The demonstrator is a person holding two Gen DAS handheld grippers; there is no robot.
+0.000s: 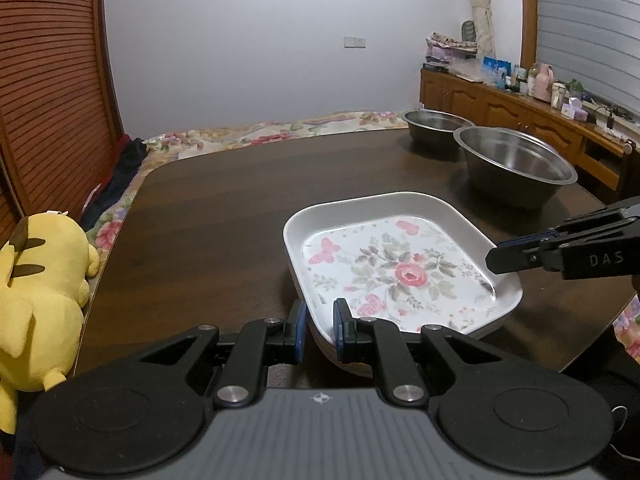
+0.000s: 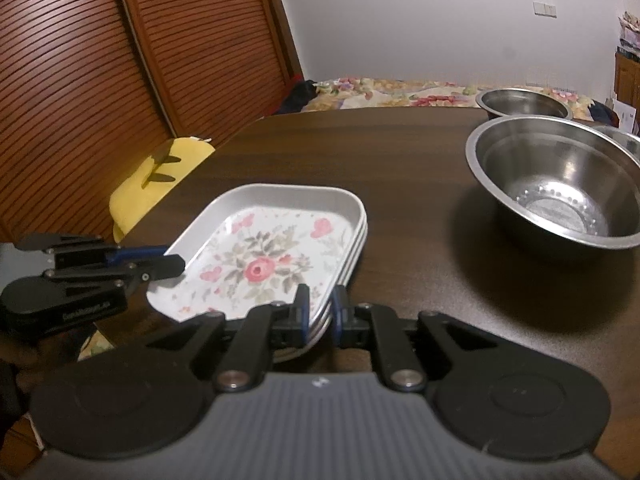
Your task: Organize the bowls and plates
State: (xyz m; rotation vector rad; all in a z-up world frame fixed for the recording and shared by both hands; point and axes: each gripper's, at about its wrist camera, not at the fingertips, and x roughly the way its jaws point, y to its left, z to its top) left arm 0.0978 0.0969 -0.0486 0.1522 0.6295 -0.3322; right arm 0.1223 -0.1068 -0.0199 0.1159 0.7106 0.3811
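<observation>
Two grippers clamp opposite rims of the floral plate stack [image 1: 400, 272] near the table [image 1: 220, 200] front edge. Left gripper [image 1: 319, 320] angled down, fingers narrow, pinching the near-left corner. Right gripper [image 2: 320, 308] likewise tilted down, fingers narrow on stacked rims at the opp. corner. Steel bowls [image 2: 560, 184] sit well apart, far right.

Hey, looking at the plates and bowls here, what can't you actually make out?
- Plate stack: right wrist view, near rims hidden by the right gripper, exact count unclear.
- Third steel bowl: right wrist view, cut off by the frame edge.
- Sideboard clutter: left wrist view, too small to identify.
</observation>
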